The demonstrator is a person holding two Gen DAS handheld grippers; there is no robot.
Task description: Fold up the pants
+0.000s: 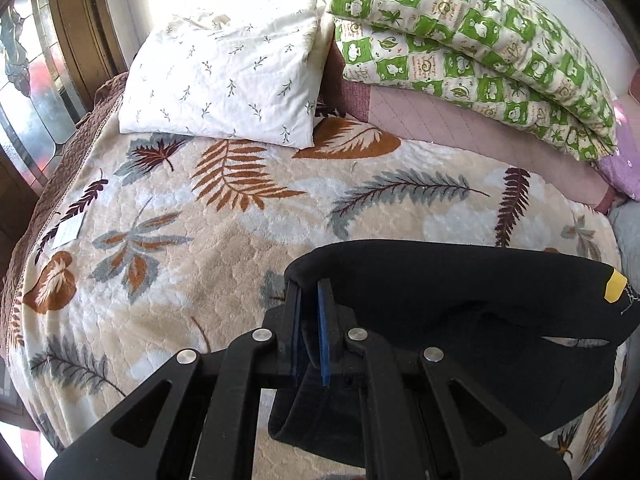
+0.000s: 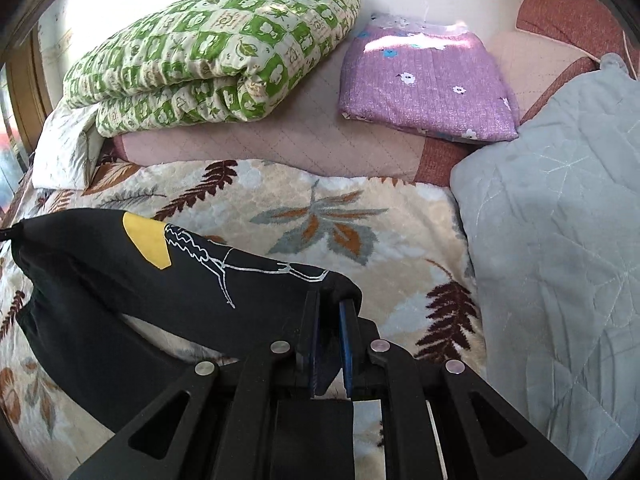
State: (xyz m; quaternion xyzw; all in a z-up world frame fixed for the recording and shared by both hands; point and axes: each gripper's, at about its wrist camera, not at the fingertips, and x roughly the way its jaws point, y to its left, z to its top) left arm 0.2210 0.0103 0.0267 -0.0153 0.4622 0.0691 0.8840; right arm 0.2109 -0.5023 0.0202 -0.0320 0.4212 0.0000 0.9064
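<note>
Black pants (image 1: pixel 460 292) with a yellow patch and white line print hang stretched between my two grippers above a leaf-patterned blanket (image 1: pixel 200 248). My left gripper (image 1: pixel 310 292) is shut on one end of the pants' top edge. My right gripper (image 2: pixel 332 304) is shut on the other end of the black pants (image 2: pixel 120 272), and the cloth sags to the left of it. The lower part of the pants hangs below both grippers, partly hidden by the gripper bodies.
A white leaf-print pillow (image 1: pixel 224 80) and a folded green checked quilt (image 1: pixel 472 48) lie at the back of the bed. A folded purple floral cloth (image 2: pixel 428 84) and a grey quilted pillow (image 2: pixel 560 220) lie at the right. A window (image 1: pixel 28 92) is at the left.
</note>
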